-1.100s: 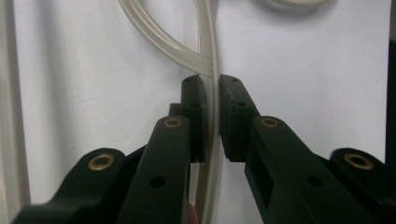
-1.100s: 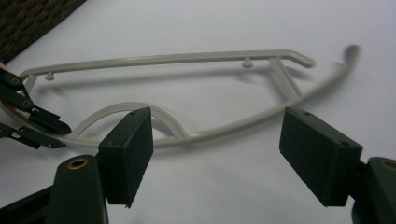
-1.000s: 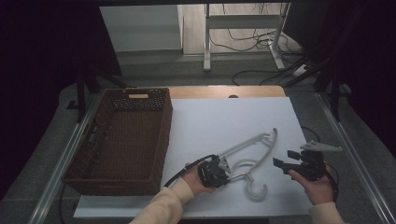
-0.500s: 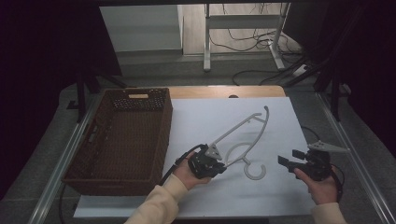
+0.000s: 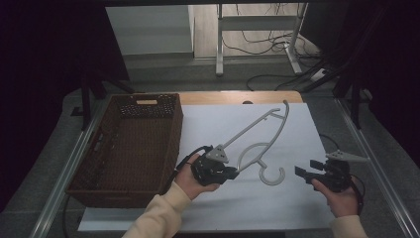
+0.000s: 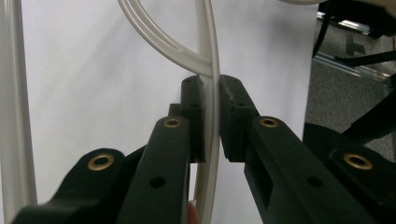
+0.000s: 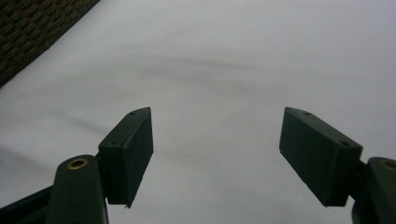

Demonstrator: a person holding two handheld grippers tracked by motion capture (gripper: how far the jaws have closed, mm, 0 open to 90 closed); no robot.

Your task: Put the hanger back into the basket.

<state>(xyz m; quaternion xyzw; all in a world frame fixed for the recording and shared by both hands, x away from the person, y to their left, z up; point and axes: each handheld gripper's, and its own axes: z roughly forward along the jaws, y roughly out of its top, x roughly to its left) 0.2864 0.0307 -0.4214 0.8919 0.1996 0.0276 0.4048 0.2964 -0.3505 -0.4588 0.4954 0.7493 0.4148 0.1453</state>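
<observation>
A pale grey plastic clothes hanger (image 5: pixel 260 134) is lifted off the white table sheet (image 5: pixel 277 208), its hook (image 5: pixel 271 174) hanging low toward the front. My left gripper (image 5: pixel 233 172) is shut on the hanger's thin bar near the neck; in the left gripper view the bar (image 6: pixel 211 93) runs straight up between the two black pads of my left gripper (image 6: pixel 211 119). My right gripper (image 5: pixel 303 172) is held at the right front, away from the hanger, open. In the right gripper view my right gripper (image 7: pixel 215 154) has its jaws wide apart over bare white sheet.
A dark brown woven basket (image 5: pixel 101 163) stands at the left of the table, its corner (image 7: pixel 28 28) in the right gripper view. Metal rails run along both table sides. A white stand (image 5: pixel 220 39) and cables lie on the floor beyond.
My left gripper has lifted the hanger off the sheet and carried it leftward; its far end now tilts up toward the back. The right gripper has stayed put.
</observation>
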